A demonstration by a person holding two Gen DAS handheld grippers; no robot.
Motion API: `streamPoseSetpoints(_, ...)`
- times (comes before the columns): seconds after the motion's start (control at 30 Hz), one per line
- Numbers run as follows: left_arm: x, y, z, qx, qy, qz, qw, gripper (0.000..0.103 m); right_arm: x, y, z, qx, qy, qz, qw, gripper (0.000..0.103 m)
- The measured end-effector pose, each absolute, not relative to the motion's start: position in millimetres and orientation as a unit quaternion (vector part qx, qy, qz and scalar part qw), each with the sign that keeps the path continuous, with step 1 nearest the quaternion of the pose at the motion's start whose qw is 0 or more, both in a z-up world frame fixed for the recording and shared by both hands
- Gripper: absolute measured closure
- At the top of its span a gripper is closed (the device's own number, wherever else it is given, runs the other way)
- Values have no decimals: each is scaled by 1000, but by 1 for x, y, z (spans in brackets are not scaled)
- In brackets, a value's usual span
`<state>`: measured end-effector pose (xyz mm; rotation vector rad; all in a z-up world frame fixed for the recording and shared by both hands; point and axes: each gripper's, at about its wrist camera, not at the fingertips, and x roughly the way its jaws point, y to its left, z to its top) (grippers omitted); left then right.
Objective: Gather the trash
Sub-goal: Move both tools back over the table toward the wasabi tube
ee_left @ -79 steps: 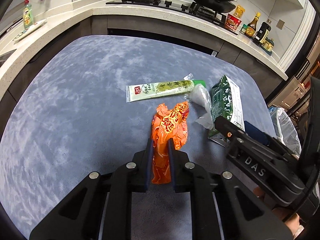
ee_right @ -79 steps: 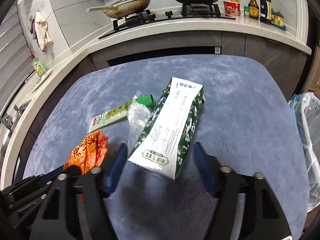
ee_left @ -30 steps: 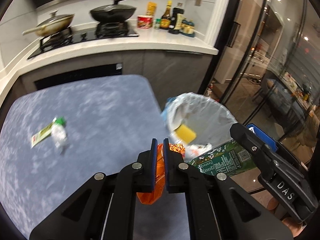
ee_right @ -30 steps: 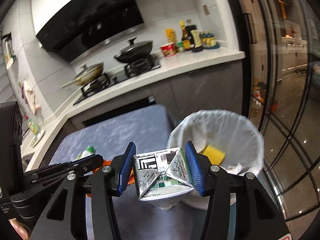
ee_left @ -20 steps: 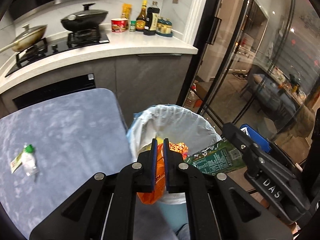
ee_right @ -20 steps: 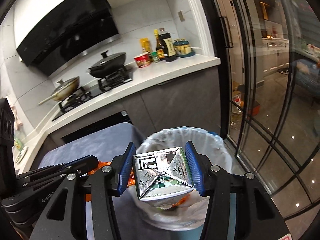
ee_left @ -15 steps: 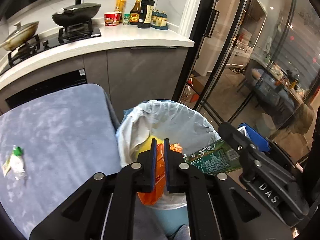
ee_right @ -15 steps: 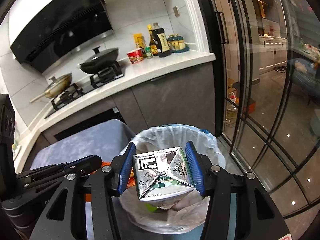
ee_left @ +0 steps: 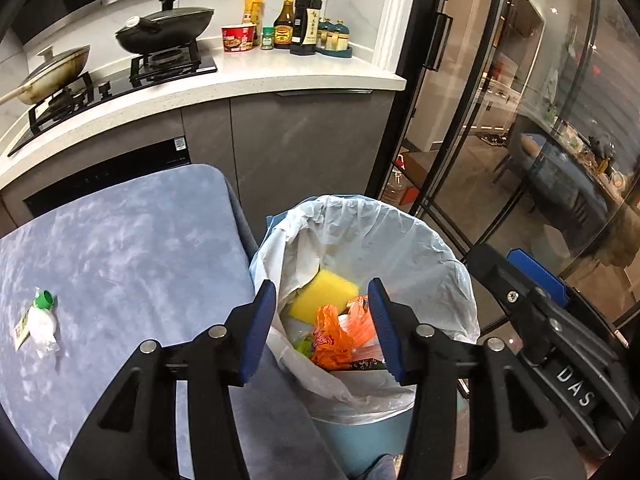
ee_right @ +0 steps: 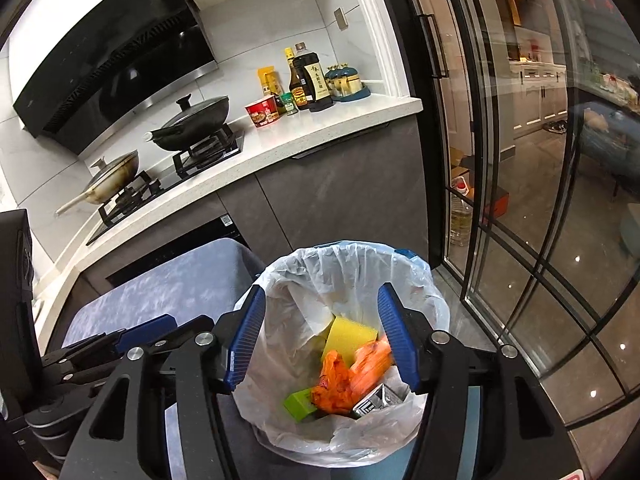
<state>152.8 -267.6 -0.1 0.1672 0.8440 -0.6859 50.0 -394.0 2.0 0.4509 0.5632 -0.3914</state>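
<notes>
My left gripper [ee_left: 322,330] is open and empty above the trash bin [ee_left: 400,240], which is lined with a white bag. My right gripper [ee_right: 322,342] is also open and empty over the same bin [ee_right: 348,264]. The orange wrapper [ee_left: 334,336] lies inside the bin and shows in the right wrist view too [ee_right: 344,376]. The green carton [ee_right: 378,398] lies in the bin beside it, with a yellow sponge [ee_right: 350,334] behind. A small plastic bottle with a green cap [ee_left: 42,318] and a green packet [ee_left: 22,326] lie on the blue table [ee_left: 132,240].
The kitchen counter [ee_left: 240,80] behind holds a stove with pans [ee_left: 164,32], a noodle cup and sauce bottles [ee_left: 304,20]. Glass doors with black frames [ee_left: 480,120] stand at the right of the bin. The right gripper's body [ee_left: 560,340] sits at the lower right.
Both grippers have opened over the bin. The orange wrapper has dropped from the left one and the green carton from the right one; both now lie in the bin.
</notes>
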Motion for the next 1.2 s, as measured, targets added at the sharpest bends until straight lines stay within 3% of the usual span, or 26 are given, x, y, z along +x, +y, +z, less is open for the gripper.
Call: streamPoseSetpoints(1.2,180,-117,7,28,404,-224,886,57,100,-254,13,158,308,-88,934,46)
